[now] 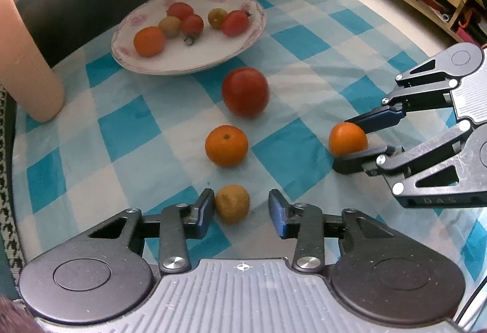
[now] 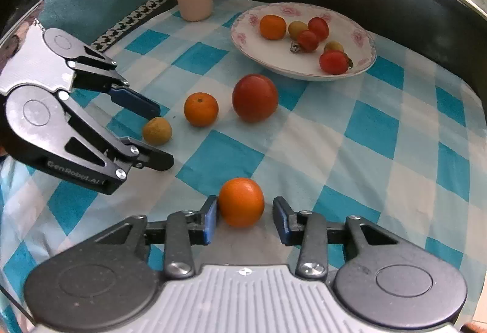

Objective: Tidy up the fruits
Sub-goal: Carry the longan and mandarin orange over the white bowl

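Nearest the left wrist camera, low in the frame, sits a dull yellow-brown round fruit (image 1: pixel 232 204) between the spread blue-padded fingers of the left gripper (image 1: pixel 240 213); the left pad touches it or nearly so, the right pad stands clear, so the tongs are open. In the right wrist view a bright orange mandarin (image 2: pixel 241 201) lies the same way inside the right gripper (image 2: pixel 245 219) — close against the left pad, a gap at the right pad, jaws open and nothing clamped.

Four fruits lie loose on the blue-and-white checked tablecloth (image 1: pixel 292 150): the yellow-brown one, the mandarin at the right gripper, a second orange mandarin with a stem dimple (image 1: pixel 226 145) at mid-frame, and one large red tomato (image 1: pixel 245 92) just above it.

Upper centre of the left view holds one white shallow plate with pink flower rim (image 1: pixel 243 42). It carries six pieces: one small orange mandarin (image 1: pixel 149 41), three red cherry tomatoes and two yellow-green ones.

One tall peach-coloured ribbed cylinder (image 1: pixel 29 71) stands at the left edge.

Both grippers are low over the cloth, fingers angled down and forward — the right one enters the left view from the right edge, the left one enters the right view from the left edge.
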